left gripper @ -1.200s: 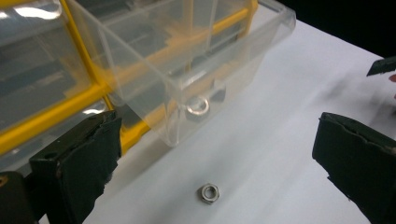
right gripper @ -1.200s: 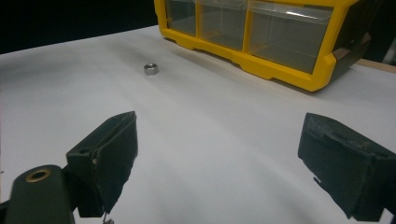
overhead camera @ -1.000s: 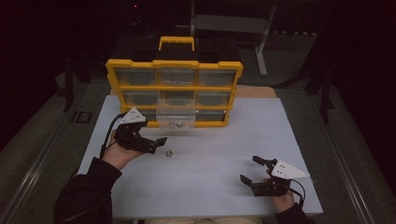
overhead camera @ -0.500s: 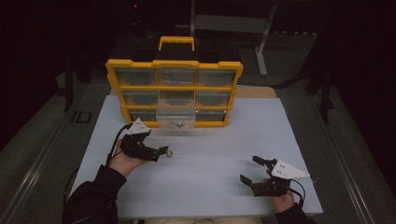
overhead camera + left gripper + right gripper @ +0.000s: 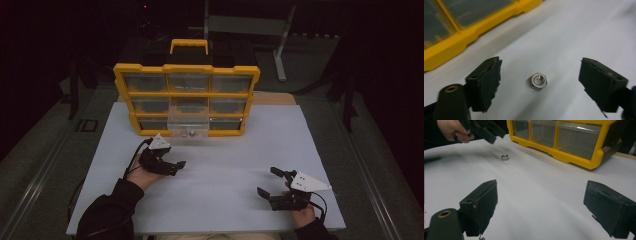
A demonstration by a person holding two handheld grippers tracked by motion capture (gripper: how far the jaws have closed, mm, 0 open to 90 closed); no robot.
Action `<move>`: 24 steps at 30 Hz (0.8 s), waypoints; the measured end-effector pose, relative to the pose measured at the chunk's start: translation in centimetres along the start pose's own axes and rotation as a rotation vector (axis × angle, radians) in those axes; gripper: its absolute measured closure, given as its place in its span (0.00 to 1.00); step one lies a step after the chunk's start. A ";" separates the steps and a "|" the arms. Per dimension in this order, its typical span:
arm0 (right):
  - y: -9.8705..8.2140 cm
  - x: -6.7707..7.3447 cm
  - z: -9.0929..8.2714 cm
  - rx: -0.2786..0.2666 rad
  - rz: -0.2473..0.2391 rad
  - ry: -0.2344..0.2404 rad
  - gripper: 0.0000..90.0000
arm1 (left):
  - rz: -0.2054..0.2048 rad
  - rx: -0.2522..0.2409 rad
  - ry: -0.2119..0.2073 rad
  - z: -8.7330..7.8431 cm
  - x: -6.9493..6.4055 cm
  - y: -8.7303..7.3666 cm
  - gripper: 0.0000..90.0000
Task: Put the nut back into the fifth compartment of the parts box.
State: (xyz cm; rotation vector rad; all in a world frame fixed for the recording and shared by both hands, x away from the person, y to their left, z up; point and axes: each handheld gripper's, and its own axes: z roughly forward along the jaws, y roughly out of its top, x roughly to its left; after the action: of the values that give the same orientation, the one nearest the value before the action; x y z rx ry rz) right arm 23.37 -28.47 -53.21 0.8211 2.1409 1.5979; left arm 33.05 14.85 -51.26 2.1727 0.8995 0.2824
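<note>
- One small steel hex nut [image 5: 539,81] lies flat on the white tabletop [image 5: 235,150], between the two black jaws of the left hand-held gripper [image 5: 539,86] and touching neither
- The left hand-held gripper [image 5: 172,166] stands wide open, holding nothing, its jaws low over the sheet in front of the organiser
- Against the frame a second ago, this hand-held gripper has moved nearer the person and to the right, so the nut that lay bare beside it now sits under its jaws in the high view
- The right hand-held gripper [image 5: 267,182] is also spread wide and empty, resting near the front right of the tabletop, in the same spot as before; from its own view the nut [image 5: 505,157] lies well ahead
- One yellow organiser [image 5: 186,97] stands at the back with nine clear drawers; one drawer [image 5: 188,129], bottom middle, is pulled out, with two small round metal pieces in it
- Two hand-held grippers, one loose nut
</note>
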 end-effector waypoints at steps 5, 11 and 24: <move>0.0 0.0 0.0 0.001 -0.001 0.000 0.14 | 0.022 0.034 -0.015 1.2 -0.2 -0.5 0.32; 0.0 0.0 0.0 0.001 0.000 0.001 0.14 | 0.072 0.070 0.000 2.1 -0.5 -1.0 0.44; 0.0 -0.1 0.0 0.004 0.000 0.000 0.14 | 0.088 0.122 0.011 3.3 -0.9 -1.2 0.61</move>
State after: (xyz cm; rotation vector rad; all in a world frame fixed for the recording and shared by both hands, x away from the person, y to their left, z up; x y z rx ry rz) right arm 23.42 -28.49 -53.26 0.8221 2.1445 1.5944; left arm 33.27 12.94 -54.32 2.3295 0.8481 0.2889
